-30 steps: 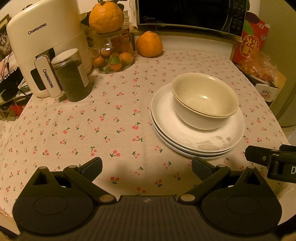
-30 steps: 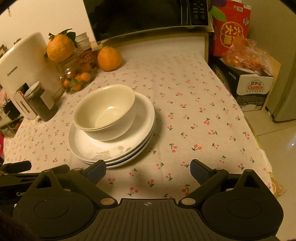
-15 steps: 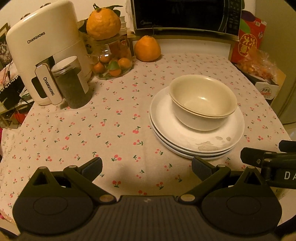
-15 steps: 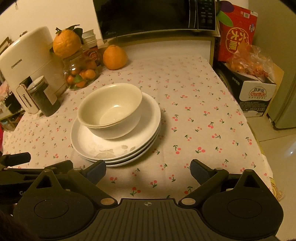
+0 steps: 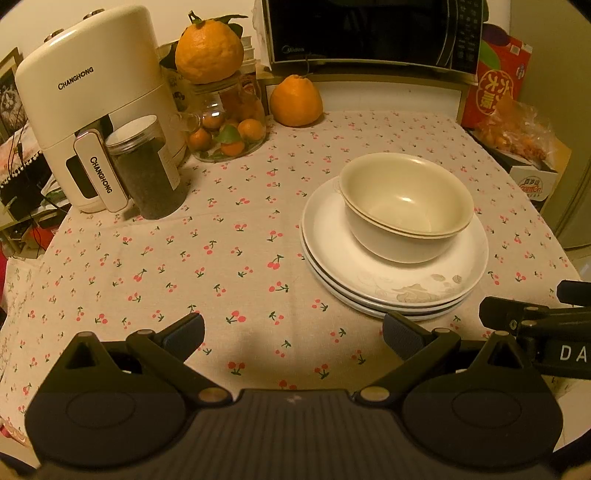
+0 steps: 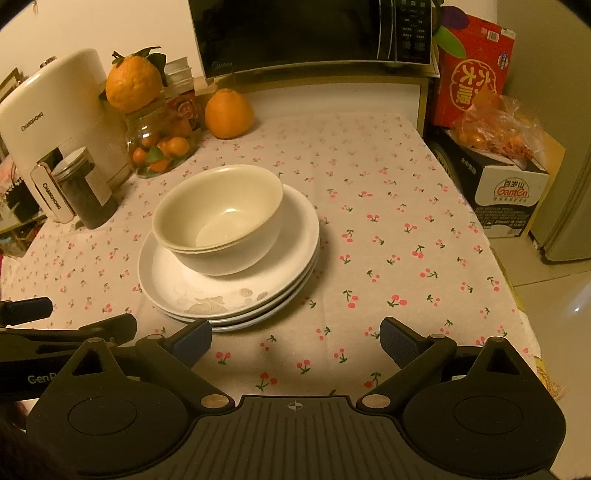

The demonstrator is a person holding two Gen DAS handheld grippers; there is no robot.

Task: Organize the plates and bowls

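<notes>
The bench (image 5: 155,258), under its cherry-print cloth, lies before me. Behind the stack of plates (image 5: 391,291), against the wall, stands the microwave (image 5: 369,33); far left of the plates is the white appliance (image 5: 92,110), with a dark jar (image 5: 147,170) just in front of it. The plates lie on the cloth, three deep as far as I can tell. Two nested bowls (image 5: 406,206) rest on the top plate. My left gripper (image 5: 293,330) hovers near the plates, fingers spread and empty. My right gripper (image 6: 295,338) hovers likewise, spread wide, holding nothing.
</notes>
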